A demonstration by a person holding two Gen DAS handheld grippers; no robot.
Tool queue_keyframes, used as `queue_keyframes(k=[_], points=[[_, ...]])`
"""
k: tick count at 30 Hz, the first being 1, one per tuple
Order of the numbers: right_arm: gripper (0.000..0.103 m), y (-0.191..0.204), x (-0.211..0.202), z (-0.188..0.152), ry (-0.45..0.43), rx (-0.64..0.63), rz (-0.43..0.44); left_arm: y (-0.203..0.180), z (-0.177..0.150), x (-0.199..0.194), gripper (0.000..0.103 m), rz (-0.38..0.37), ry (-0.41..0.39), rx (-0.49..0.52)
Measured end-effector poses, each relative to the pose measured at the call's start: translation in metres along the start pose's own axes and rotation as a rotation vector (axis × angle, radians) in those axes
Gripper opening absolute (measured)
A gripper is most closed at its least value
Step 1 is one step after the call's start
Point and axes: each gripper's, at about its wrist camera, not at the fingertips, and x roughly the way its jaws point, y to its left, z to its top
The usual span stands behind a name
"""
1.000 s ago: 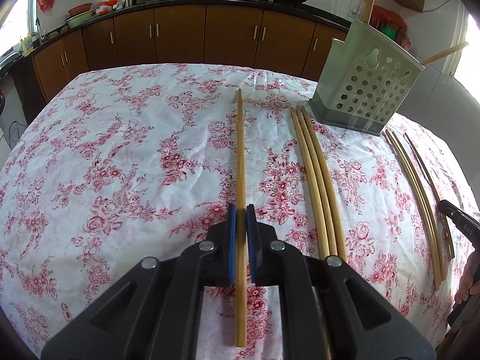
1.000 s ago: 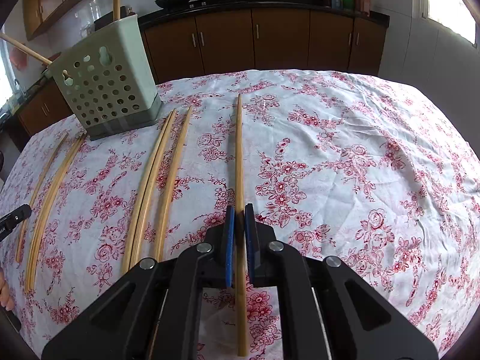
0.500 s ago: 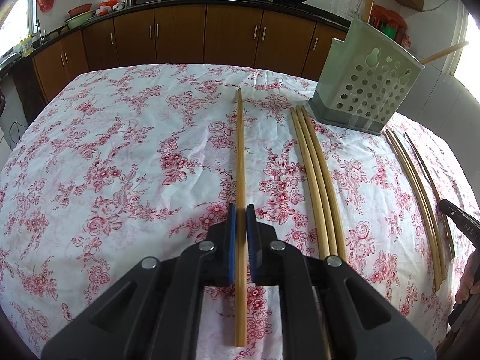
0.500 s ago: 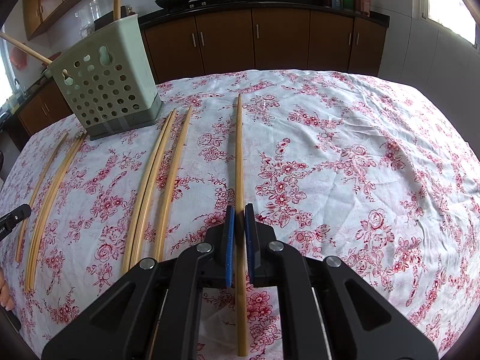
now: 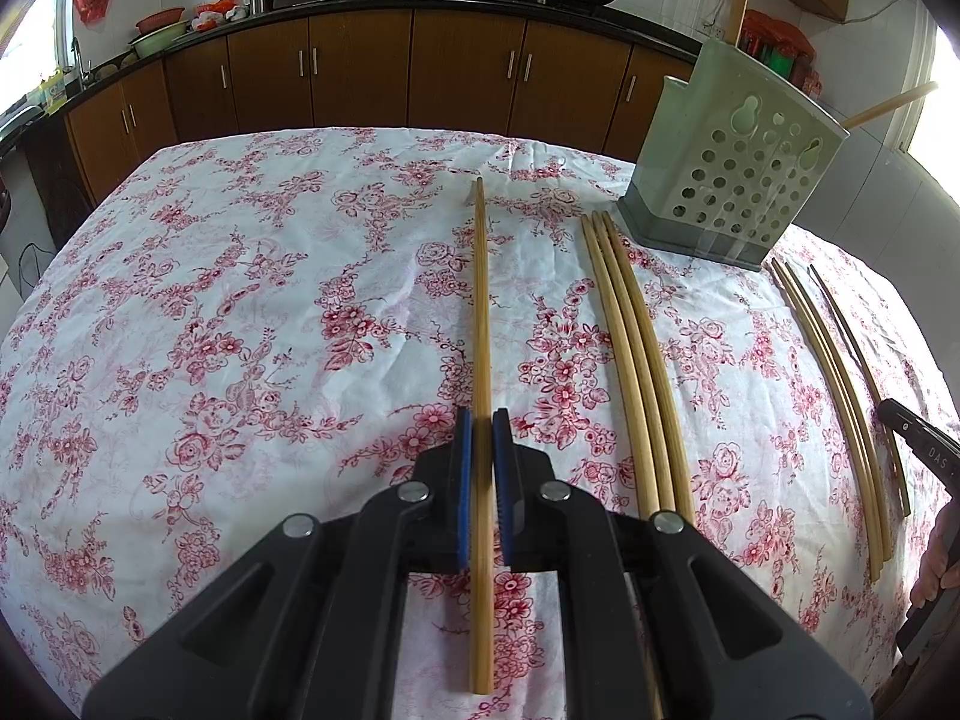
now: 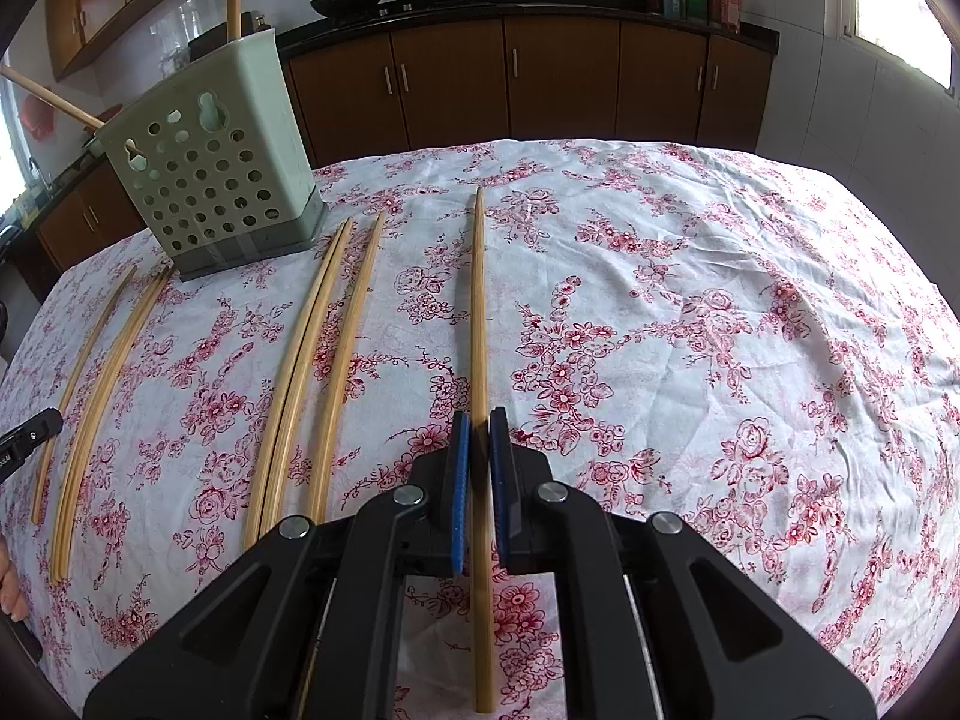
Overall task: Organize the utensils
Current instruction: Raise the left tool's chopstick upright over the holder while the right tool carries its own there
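Note:
My left gripper [image 5: 482,420] is shut on a long bamboo chopstick [image 5: 480,300] that runs straight ahead along the flowered tablecloth. My right gripper [image 6: 478,417] is shut on another bamboo chopstick [image 6: 477,300] the same way. A pale green perforated utensil holder [image 5: 729,174] stands at the far right in the left wrist view and at the far left in the right wrist view [image 6: 210,168], with two chopsticks standing in it. Loose chopsticks [image 5: 630,360] lie in groups on the cloth beside each gripper.
The table wears a white cloth with red flowers [image 5: 240,330]. More chopsticks [image 5: 840,390] lie near the right edge. Brown kitchen cabinets [image 5: 420,72] and a counter with woks stand behind the table. The other gripper's tip [image 5: 918,444] shows at the edge.

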Motion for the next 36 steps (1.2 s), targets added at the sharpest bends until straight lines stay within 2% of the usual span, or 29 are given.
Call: queue_keyframes(k=[6, 10, 19, 23, 26, 31, 36], points=[[0.008, 0.0, -0.001, -0.001, -0.001, 0.001, 0.002, 0.0, 0.0, 0.0, 0.011, -0.001, -0.001, -0.001], [0.008, 0.002, -0.009, -0.01, 0.001, -0.017, 0.001, -0.009, -0.007, -0.005, 0.011, 0.035, 0.003, 0.064], [0.008, -0.001, -0.02, -0.008, -0.021, 0.008, 0.017, -0.009, -0.011, -0.012, 0.008, 0.027, 0.01, 0.082], [0.008, -0.003, -0.049, 0.005, -0.114, 0.018, 0.024, -0.004, 0.001, -0.04, 0.008, -0.013, -0.062, 0.062], [0.008, -0.005, -0.07, 0.017, -0.187, 0.018, 0.018, 0.0, 0.02, -0.071, 0.008, -0.045, -0.152, 0.039], [0.008, -0.005, -0.102, 0.037, -0.318, 0.021, 0.011, 0.002, 0.051, -0.111, 0.008, -0.062, -0.272, -0.001], [0.008, -0.004, -0.115, 0.053, -0.378, 0.026, 0.022, -0.003, 0.076, -0.13, 0.008, -0.049, -0.339, 0.0]])
